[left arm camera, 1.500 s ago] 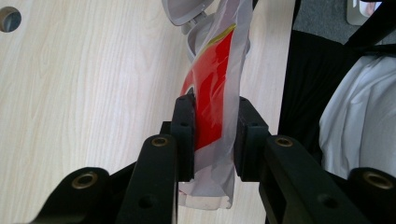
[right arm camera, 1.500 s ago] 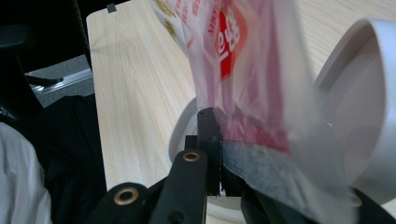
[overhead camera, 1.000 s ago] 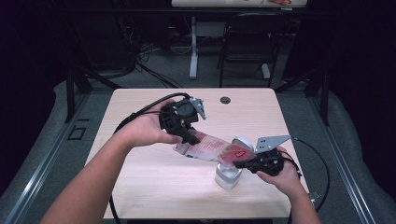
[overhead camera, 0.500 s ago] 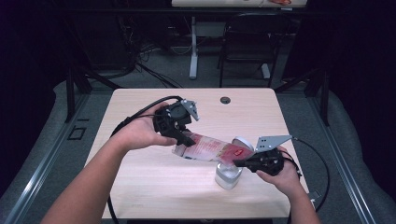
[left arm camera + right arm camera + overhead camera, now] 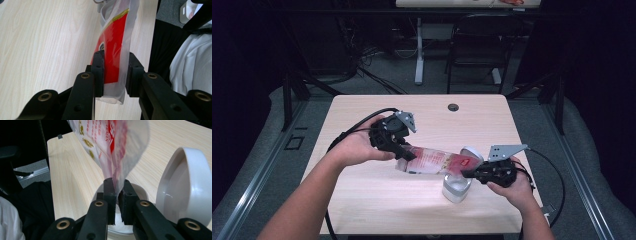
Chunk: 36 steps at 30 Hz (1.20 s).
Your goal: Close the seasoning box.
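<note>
Nearest the person, a white container (image 5: 456, 187) is standing on the table (image 5: 362, 210) with its hinged lid (image 5: 186, 187) tipped open to the right; the right gripper (image 5: 468, 173) is hovering just above its mouth, and its jaws, nearly together, are pinching the right end of a red and clear plastic bag (image 5: 437, 161); those jaws have just been opening a little, with the bag's edge (image 5: 117, 173) between them and the pads touching it on both sides; whether they are gripping it firmly is hard to tell.

A little farther and to the left, the bag is hanging in the air above the table, stretched between the two grippers and sloping down toward the container; the left gripper (image 5: 404, 153) is holding its left end, the jaws standing partly apart and clamping the bag's bottom edge (image 5: 113, 72) between the pads.

Beyond them, a small dark disc (image 5: 453, 107) is lying near the far edge of the table.
</note>
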Each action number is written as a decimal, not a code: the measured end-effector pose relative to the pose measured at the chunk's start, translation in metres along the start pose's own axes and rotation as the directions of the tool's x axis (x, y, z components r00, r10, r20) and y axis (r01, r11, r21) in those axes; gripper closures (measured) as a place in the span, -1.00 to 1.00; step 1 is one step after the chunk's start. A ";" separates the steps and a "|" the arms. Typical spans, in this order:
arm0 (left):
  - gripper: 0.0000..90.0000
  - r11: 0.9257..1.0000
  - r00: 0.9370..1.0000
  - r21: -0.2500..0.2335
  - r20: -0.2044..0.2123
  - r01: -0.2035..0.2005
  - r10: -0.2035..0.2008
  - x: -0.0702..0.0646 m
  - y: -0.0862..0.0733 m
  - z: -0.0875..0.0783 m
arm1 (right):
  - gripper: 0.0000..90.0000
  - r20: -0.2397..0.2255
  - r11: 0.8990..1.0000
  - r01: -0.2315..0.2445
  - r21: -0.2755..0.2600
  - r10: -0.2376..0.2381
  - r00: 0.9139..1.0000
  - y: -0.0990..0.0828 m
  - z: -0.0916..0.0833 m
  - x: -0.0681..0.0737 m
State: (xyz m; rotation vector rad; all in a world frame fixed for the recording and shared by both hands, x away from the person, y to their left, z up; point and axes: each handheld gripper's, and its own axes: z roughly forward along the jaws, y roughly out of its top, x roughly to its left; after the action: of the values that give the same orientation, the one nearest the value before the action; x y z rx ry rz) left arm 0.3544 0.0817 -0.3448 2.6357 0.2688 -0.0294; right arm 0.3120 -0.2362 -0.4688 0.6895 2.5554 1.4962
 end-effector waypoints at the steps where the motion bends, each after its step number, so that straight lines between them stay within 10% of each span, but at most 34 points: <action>1: 0.63 1.000 1.000 -0.002 0.002 0.002 -0.002 0.000 -0.001 0.001 | 0.86 -0.002 1.000 0.000 -0.002 0.000 1.000 0.000 0.000 0.000; 36: 0.62 0.998 0.998 -0.041 0.044 0.050 -0.048 0.007 -0.032 0.022 | 0.79 -0.035 0.999 -0.025 -0.046 0.024 0.999 -0.004 0.003 -0.004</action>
State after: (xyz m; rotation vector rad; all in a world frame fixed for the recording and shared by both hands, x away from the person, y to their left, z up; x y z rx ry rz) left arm 0.3561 0.1002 -0.3800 2.5830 0.3164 -0.0956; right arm 0.3153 -0.2372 -0.4738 0.6973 2.5373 1.5835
